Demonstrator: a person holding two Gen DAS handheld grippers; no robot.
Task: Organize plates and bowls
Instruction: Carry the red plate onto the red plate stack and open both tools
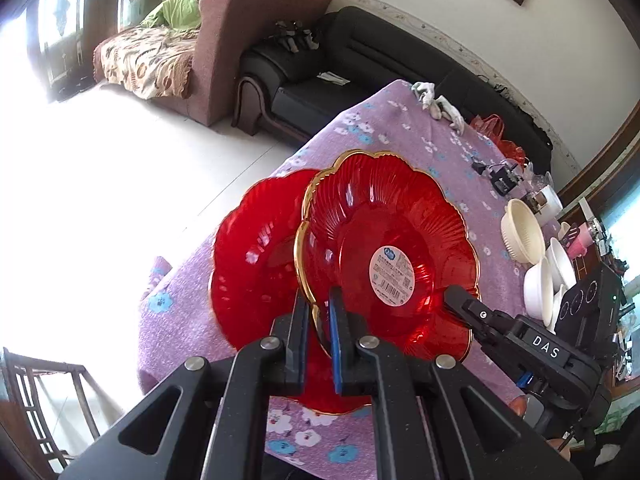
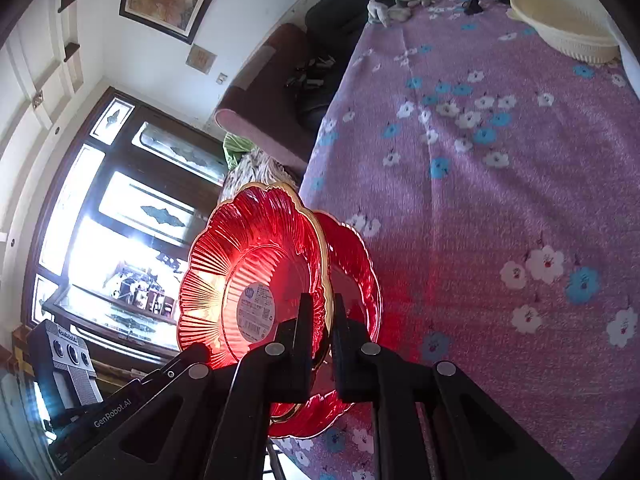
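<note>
— Plates first: where is the scalloped red glass plate with the gold rim and round paper label [image 1: 388, 252]?

— Raised on edge above the purple flowered tablecloth [image 1: 384, 128], near the table's edge. The left gripper [image 1: 319, 320] has its jaws narrowed onto the plate's lower rim. The right gripper [image 2: 324, 320] pinches the rim of the same plate [image 2: 256, 280] from the other side.

— And beneath it?

— A second scalloped red glass plate [image 1: 256, 256] lies on the cloth, partly behind the lifted one; whether they touch, I cannot tell.

— Bowls?

— A cream ribbed plastic bowl [image 1: 522, 232] sits well apart along the table, with white ceramic bowls [image 1: 540, 292] clustered just beside it.
</note>
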